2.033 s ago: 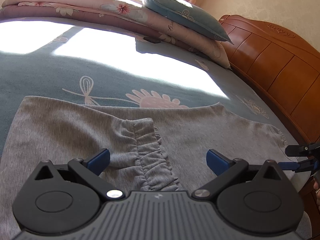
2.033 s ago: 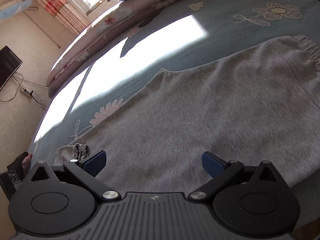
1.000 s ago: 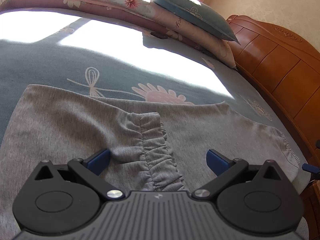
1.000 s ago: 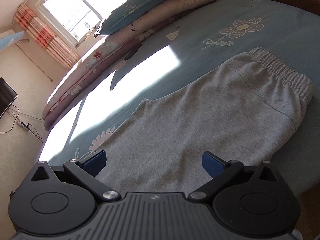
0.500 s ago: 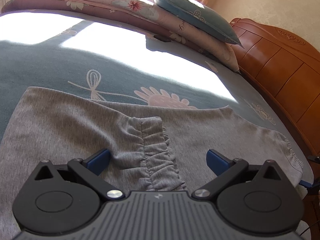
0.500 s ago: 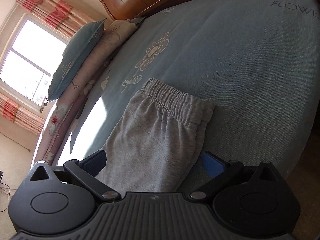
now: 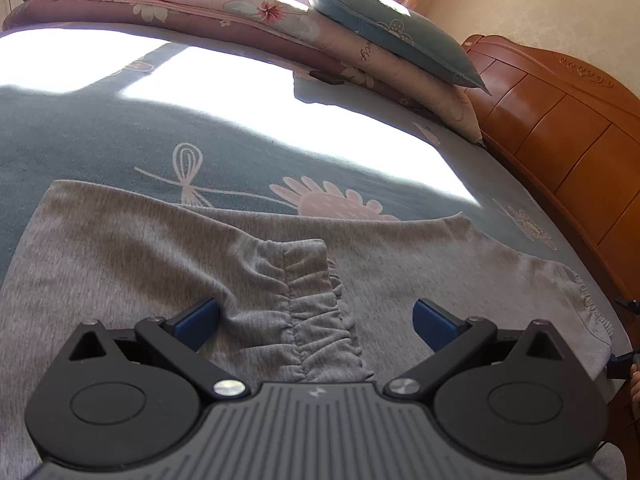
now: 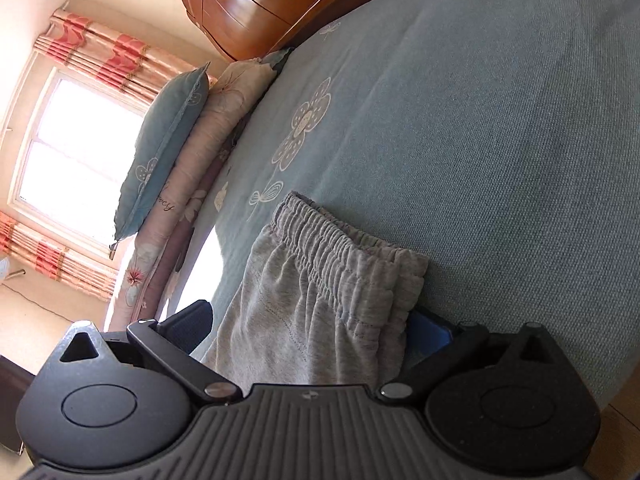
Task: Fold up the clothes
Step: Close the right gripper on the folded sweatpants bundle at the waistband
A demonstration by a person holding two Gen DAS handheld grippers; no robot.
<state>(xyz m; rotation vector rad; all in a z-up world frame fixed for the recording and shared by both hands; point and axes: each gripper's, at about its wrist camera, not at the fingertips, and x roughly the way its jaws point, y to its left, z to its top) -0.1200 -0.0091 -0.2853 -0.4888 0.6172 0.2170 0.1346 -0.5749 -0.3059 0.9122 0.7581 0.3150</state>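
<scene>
Grey sweatpants [image 7: 128,248] lie flat on the blue flowered bedspread [image 7: 100,140]. One leg is folded over, and its gathered cuff [image 7: 312,292] rests on the trouser body. My left gripper [image 7: 316,320] hovers low over that cuff, open, with the cuff between its blue fingertips [image 7: 198,316]. In the right wrist view the elastic waistband [image 8: 340,256] sits between the jaws of my right gripper [image 8: 310,326], which is open. Its right fingertip [image 8: 430,330] is partly hidden beneath the fabric's edge. A sliver of the right gripper [image 7: 618,362] shows at the waistband corner.
Folded floral quilts [image 7: 192,8] and a blue pillow [image 7: 392,36] are stacked along the far side of the bed. The wooden headboard [image 7: 560,120] runs along the right. A bright window [image 8: 76,160] with striped curtains is behind. The bed edge and floor [image 8: 624,412] are close to the right gripper.
The right gripper has swung from over the trouser body to the waistband end and moved in until the waistband lies between its fingers. The left gripper has barely shifted over the cuff.
</scene>
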